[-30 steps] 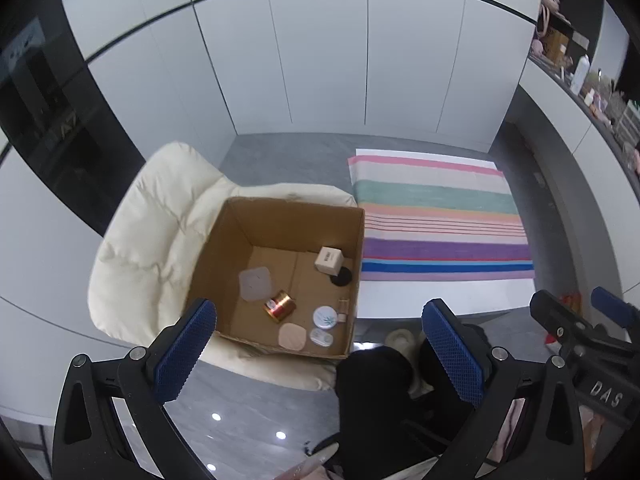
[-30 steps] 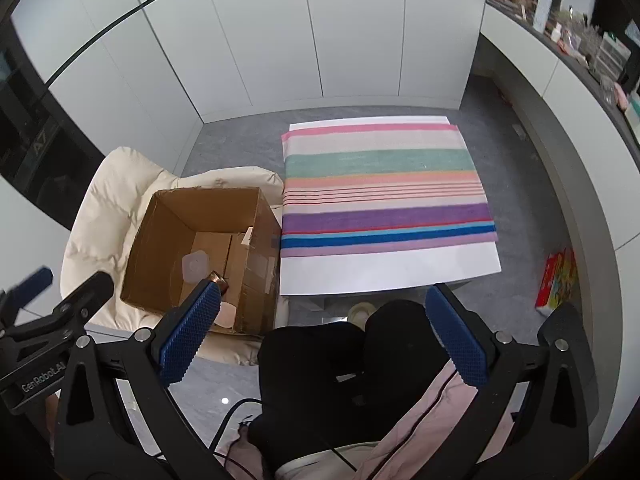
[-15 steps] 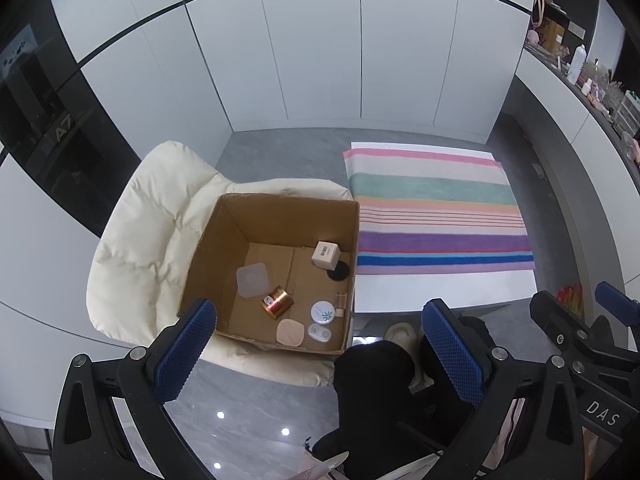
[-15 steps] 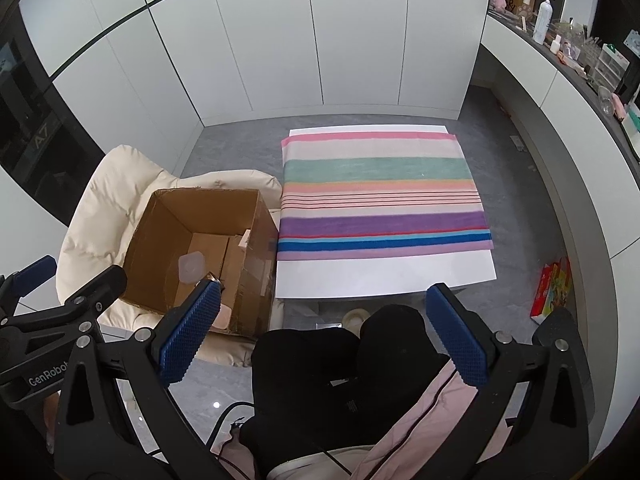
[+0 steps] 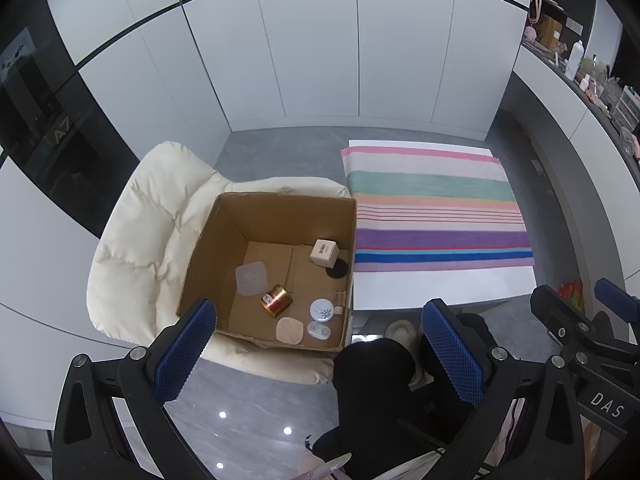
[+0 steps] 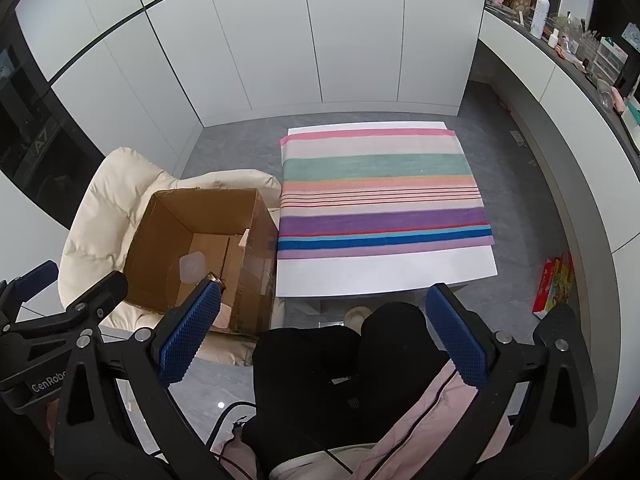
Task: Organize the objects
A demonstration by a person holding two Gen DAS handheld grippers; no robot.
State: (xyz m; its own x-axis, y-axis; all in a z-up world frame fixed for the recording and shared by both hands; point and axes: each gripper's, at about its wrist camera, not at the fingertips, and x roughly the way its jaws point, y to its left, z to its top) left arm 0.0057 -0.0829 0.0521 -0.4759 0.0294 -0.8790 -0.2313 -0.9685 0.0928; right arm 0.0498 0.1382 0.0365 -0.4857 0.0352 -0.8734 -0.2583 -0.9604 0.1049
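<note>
An open cardboard box (image 5: pixel 224 240) (image 6: pixel 256 248) sits on a cream padded chair (image 5: pixel 136 240). Inside lie a copper wire spool (image 5: pixel 276 299), a beige cube box (image 5: pixel 324 253), a clear square lid (image 5: pixel 251 278), a black disc (image 5: pixel 337 269), a white round tin (image 5: pixel 321 310), a beige pad (image 5: pixel 290 330) and a white case (image 5: pixel 319 331). My left gripper (image 5: pixel 316 354) is open and empty, held high above the box's near edge. My right gripper (image 6: pixel 322 340) is open and empty, high above the person's lap, right of the box.
A white table (image 6: pixel 384 276) with a striped cloth (image 6: pixel 380 196) stands right of the box. White cabinets line the far wall. A cluttered counter (image 6: pixel 576 52) runs along the right. A colourful package (image 6: pixel 554 286) lies on the grey floor. The person's dark-clothed legs (image 6: pixel 320 360) are below.
Both grippers have risen and drawn back, so the box, chair and table look smaller and farther. Both stay open and empty. The objects in the box have not moved.
</note>
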